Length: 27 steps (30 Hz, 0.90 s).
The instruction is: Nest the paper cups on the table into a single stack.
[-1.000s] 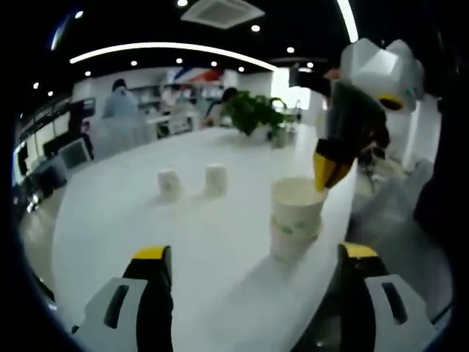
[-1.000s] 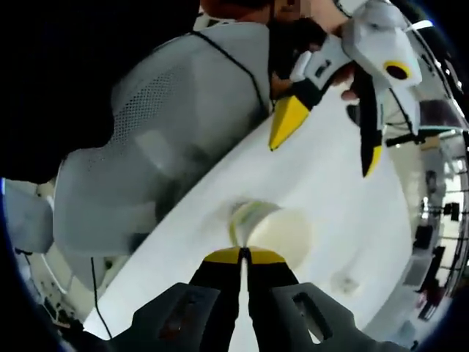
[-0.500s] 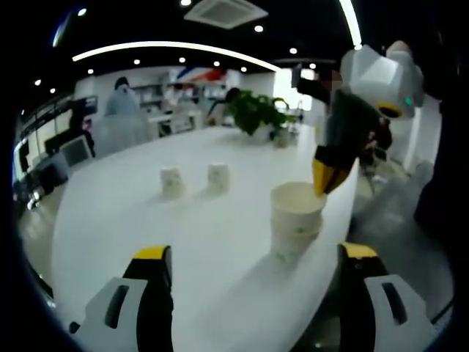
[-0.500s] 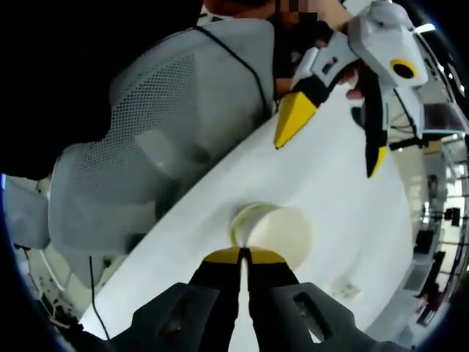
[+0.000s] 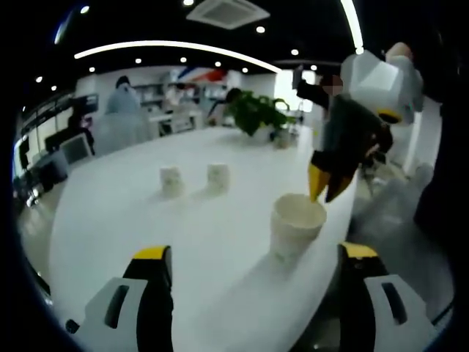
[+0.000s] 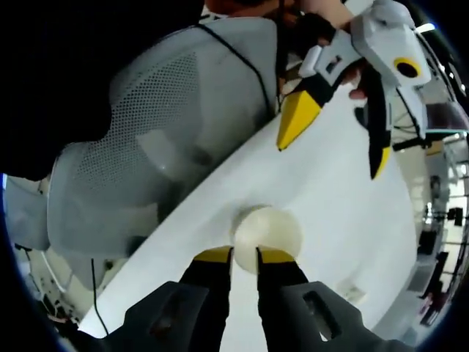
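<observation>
Your right gripper [image 6: 243, 254] has its fingers parted a little just above the rim of the nested cup stack [image 5: 295, 226], gripping nothing, which reads as a release made so the stack stands alone. Your left gripper [image 5: 253, 253] holds its fingers spread wide and empty, with the stack ahead and toward its right finger. That stack sits close to the worktop [image 5: 146, 220] edge, while two single cups [image 5: 193, 179] wait farther ahead across open surface, so you have room to reach.
</observation>
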### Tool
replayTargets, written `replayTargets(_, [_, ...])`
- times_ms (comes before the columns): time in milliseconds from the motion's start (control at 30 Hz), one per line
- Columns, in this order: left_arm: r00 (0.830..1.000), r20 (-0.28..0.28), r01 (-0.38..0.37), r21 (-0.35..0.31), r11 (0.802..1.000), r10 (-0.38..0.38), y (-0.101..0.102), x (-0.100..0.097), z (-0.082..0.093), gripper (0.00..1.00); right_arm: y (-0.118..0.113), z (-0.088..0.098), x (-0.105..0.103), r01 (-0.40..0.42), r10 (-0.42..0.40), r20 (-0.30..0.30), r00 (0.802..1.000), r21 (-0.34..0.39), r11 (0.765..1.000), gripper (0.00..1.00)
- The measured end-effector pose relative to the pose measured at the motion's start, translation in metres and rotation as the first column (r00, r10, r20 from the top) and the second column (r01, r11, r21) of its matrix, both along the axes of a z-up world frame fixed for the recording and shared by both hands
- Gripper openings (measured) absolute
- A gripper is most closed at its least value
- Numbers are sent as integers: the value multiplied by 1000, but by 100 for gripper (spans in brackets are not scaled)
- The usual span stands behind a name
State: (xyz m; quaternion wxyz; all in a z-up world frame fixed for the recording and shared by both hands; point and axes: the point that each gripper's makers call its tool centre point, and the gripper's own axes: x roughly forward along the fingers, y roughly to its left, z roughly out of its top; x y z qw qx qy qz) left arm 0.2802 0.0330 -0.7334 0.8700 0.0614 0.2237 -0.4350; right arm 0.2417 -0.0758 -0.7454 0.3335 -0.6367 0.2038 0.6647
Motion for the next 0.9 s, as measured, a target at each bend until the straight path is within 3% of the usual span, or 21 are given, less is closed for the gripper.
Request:
replayTargets(733, [1000,6,3,6,1000,-3,-2,-1,4,93,-5,-1,2,36,-36,-3,999,24,999,12])
replayTargets(900, [1000,8,2,4,1000,-2,-1,1,5,94,-6,2,1,64,-63,-28,998,44,997,15])
